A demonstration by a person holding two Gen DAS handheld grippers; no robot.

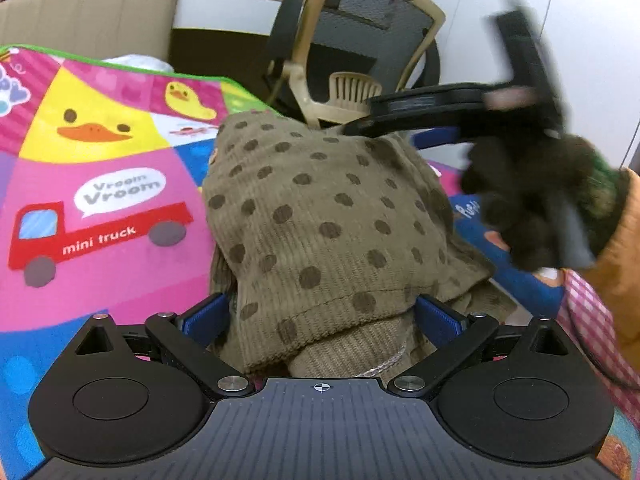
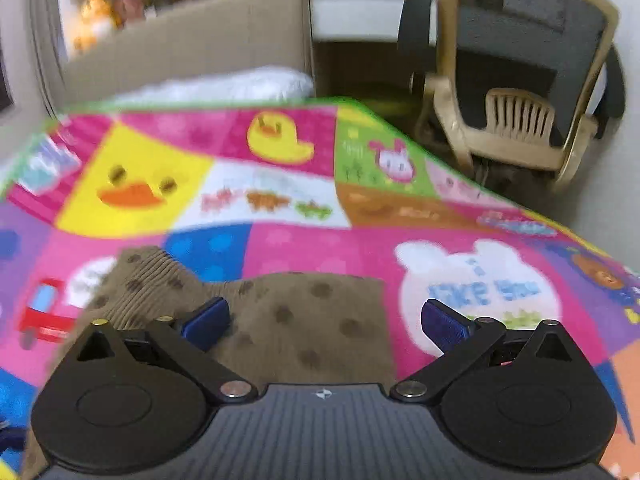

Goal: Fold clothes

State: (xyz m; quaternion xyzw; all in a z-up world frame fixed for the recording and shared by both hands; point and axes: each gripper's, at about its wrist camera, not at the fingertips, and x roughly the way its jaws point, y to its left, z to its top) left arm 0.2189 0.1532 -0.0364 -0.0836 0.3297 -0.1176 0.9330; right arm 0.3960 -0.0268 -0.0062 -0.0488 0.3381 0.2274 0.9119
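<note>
An olive-brown corduroy garment with dark dots [image 1: 320,208] is bunched up on the colourful play mat [image 1: 100,208]. My left gripper [image 1: 322,316] is open, its blue pads [image 1: 208,316] wide apart with the garment's hem heaped between them. The right gripper [image 1: 384,134], blurred and held by a hand in a dark fuzzy glove [image 1: 532,200], reaches the top of the heap from the right. In the right wrist view the right gripper [image 2: 326,320] is open just above the garment [image 2: 304,320], which lies partly under its left pad [image 2: 208,320].
A beige plastic chair [image 2: 516,120] and a dark office chair [image 1: 360,20] stand beyond the mat's far edge. A cardboard panel [image 2: 192,36] and a white pillow [image 2: 224,84] sit at the back left. An orange sleeve [image 1: 624,272] and pink checked cloth [image 1: 592,320] are at the right.
</note>
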